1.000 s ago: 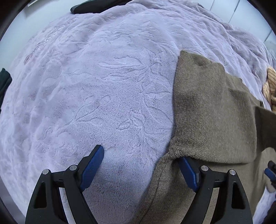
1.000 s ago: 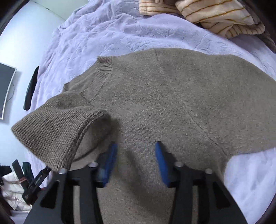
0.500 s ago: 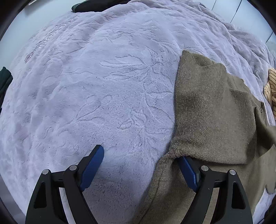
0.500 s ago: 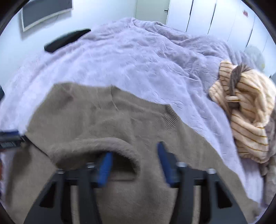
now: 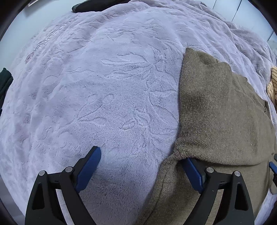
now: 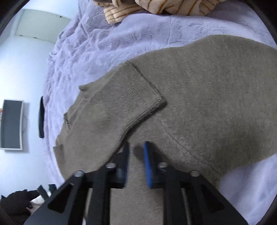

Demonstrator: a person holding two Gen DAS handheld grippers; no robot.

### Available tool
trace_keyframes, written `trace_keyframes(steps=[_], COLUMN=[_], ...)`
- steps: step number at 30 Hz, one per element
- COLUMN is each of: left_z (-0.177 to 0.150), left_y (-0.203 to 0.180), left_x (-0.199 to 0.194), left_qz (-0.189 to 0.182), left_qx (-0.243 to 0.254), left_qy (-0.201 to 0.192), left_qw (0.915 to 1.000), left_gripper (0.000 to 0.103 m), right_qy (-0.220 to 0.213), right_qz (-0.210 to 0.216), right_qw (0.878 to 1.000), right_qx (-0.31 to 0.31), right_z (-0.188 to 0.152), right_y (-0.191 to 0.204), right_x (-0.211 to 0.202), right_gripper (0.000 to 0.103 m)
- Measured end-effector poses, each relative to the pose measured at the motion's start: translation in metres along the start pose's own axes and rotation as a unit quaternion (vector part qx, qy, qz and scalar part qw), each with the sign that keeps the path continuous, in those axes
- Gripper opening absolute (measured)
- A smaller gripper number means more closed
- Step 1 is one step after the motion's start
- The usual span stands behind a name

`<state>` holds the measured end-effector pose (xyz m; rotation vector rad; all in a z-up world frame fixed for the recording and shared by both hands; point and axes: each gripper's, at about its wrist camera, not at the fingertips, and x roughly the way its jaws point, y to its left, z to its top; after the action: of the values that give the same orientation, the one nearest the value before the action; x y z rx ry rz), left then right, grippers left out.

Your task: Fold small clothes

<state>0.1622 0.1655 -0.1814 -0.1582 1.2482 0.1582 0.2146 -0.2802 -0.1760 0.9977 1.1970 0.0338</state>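
Observation:
An olive-brown knit sweater (image 5: 216, 110) lies flat on a lilac plush bedspread (image 5: 103, 86). Its sleeve (image 6: 131, 103) is folded inward over the body. My left gripper (image 5: 143, 159) is open, low over the blanket at the sweater's left edge; its right finger (image 5: 192, 169) is tucked under the folded sleeve's cuff, the left finger over bare blanket. My right gripper (image 6: 136, 152) hovers over the sweater's body just below the sleeve cuff, its jaws a narrow gap apart and holding nothing.
A cream striped garment (image 6: 155, 8) lies bunched at the bed's far side, also at the right edge of the left wrist view (image 5: 272, 83). A dark object (image 6: 41, 117) lies on the bed's far edge. A wall screen (image 6: 12, 124) and dark clothes (image 6: 17, 206) are beyond.
My right gripper let go of the sleeve, which now lies flat across the sweater's body, and its jaws have narrowed. The left gripper has barely moved.

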Motion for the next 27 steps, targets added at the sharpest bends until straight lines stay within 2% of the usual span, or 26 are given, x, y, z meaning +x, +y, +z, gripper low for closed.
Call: trace_keyframes(steps=[1,3,6,8,9,12,16,19,24,27], left_z=[0.001,0.002,0.003,0.003,0.003,0.001,-0.002,-0.003,-0.004,-0.008], left_y=[-0.001,-0.003,-0.008,-0.009,-0.008,-0.006,-0.009,-0.01,-0.008,-0.008], left_x=[0.0,0.001,0.001,-0.001,-0.002,-0.002,0.001,0.002,-0.007,-0.013], left_qz=[0.002,0.006,0.011,0.011,0.009,0.006,0.016,0.018,0.022,0.018], left_qx=[0.0,-0.001,-0.002,-0.004,-0.005,0.001,0.015,0.018,0.025,0.029], left_qy=[0.001,0.002,0.002,0.001,-0.001,-0.003,-0.007,-0.004,0.01,0.029], left_qw=[1.0,1.0,0.9999,0.9999,0.9999,1.0,0.9997,0.9997,0.9994,0.999], left_gripper=[0.092,0.092,0.092,0.092,0.092,0.092,0.097,0.097,0.097,0.097], right_qy=[-0.005,-0.006,0.019,0.022,0.017,0.001,0.009,0.017,0.025,0.023], right_qz=[0.014,0.041,0.035,0.03,0.029,0.027,-0.024,0.006,-0.018,-0.023], right_qw=[1.0,0.999,0.999,0.999,0.999,1.0,1.0,1.0,0.999,0.999], right_qx=[-0.001,-0.002,0.017,0.037,0.041,0.013,-0.007,0.012,-0.017,-0.015], right_z=[-0.001,0.002,0.014,0.02,0.023,0.02,0.007,0.004,0.002,-0.007], right_y=[0.004,0.014,0.024,0.025,0.027,0.033,0.009,-0.01,-0.002,-0.011], right_x=[-0.001,0.004,0.029,0.038,0.036,0.018,0.011,0.014,0.0,-0.018], right_gripper=[0.052,0.055,0.055,0.034,0.006,0.007,0.007,0.007,0.022,0.045])
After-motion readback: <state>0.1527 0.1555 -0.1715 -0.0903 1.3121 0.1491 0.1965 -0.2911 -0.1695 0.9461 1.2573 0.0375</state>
